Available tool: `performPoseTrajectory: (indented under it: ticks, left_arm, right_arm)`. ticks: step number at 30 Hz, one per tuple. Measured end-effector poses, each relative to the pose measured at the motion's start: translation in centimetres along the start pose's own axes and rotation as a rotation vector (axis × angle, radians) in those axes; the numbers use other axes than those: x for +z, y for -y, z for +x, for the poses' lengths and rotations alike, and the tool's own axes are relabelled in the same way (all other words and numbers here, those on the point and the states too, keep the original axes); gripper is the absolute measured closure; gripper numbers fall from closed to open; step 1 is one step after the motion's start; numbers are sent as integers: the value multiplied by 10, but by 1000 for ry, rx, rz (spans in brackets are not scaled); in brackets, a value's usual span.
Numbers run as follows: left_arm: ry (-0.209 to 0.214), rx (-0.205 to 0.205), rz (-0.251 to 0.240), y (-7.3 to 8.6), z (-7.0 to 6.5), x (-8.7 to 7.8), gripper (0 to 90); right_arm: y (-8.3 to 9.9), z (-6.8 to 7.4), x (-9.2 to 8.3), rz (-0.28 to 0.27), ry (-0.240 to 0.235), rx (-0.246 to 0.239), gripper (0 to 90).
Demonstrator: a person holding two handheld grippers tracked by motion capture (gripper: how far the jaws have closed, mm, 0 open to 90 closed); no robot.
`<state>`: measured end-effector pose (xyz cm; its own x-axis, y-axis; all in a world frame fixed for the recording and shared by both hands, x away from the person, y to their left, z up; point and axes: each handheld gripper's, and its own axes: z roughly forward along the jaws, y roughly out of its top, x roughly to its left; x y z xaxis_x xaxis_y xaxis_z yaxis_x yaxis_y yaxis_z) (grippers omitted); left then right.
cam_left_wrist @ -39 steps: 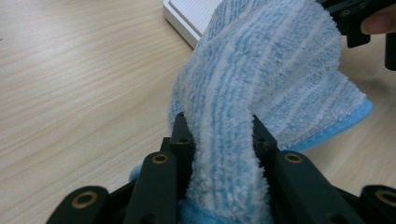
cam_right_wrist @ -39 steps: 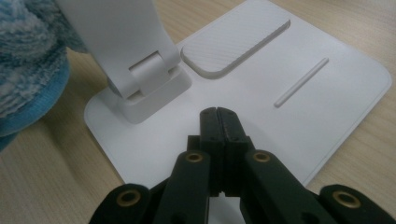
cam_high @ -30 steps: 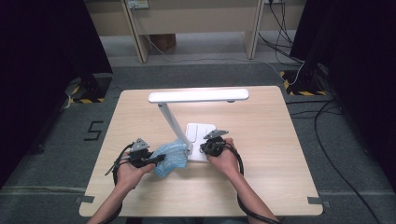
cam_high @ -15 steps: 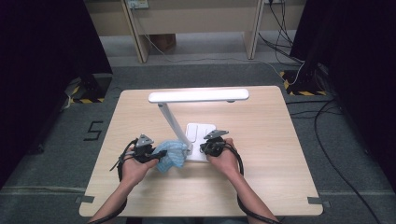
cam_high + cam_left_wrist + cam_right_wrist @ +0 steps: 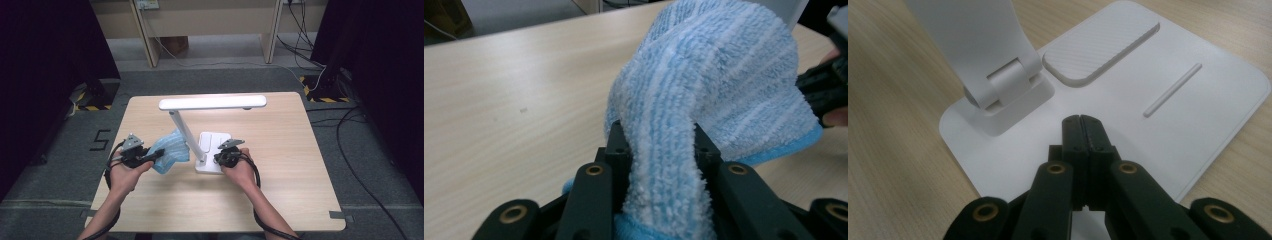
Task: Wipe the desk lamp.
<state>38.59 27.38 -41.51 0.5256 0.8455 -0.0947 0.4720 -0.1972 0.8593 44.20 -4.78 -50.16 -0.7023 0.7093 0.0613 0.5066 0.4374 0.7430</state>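
Note:
A blue-and-white striped cloth hangs lifted off the table beside the lamp's arm, with my left gripper shut on a fold of it. A white desk lamp stands mid-table on a flat white base. My right gripper is shut with nothing between its jaws, and its tips rest on the near part of the lamp base, close to the hinge. The right gripper also shows at the right edge of the left gripper view as a dark shape.
The wooden table has bare surface to the right and in front of both hands. Cables trail from each gripper towards the table's front edge. Dark curtains flank the table on both sides, and cables lie on the floor at the right.
My left gripper has risen with the cloth, which now hangs higher against the lamp's arm. The right hand has kept still on the lamp base.

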Motion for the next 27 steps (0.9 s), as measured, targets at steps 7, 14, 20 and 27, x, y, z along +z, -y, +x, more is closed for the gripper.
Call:
performPoseTrajectory:
  ticks: [7,14,20,27]
  left_arm:
    - [-4,-10,-68,-27,6,-19,698]
    - [-17,-9,-149,-59,12,-44,698]
    - [-23,-14,-197,-74,13,-58,699]
    - [-57,-13,-227,-88,16,-67,699]
  right_arm:
    - [0,0,0,0,2,-1,900]
    - [0,0,0,-4,4,-1,900]
    - [0,0,0,-6,4,-4,900]
    - [1,1,0,-7,5,0,900]
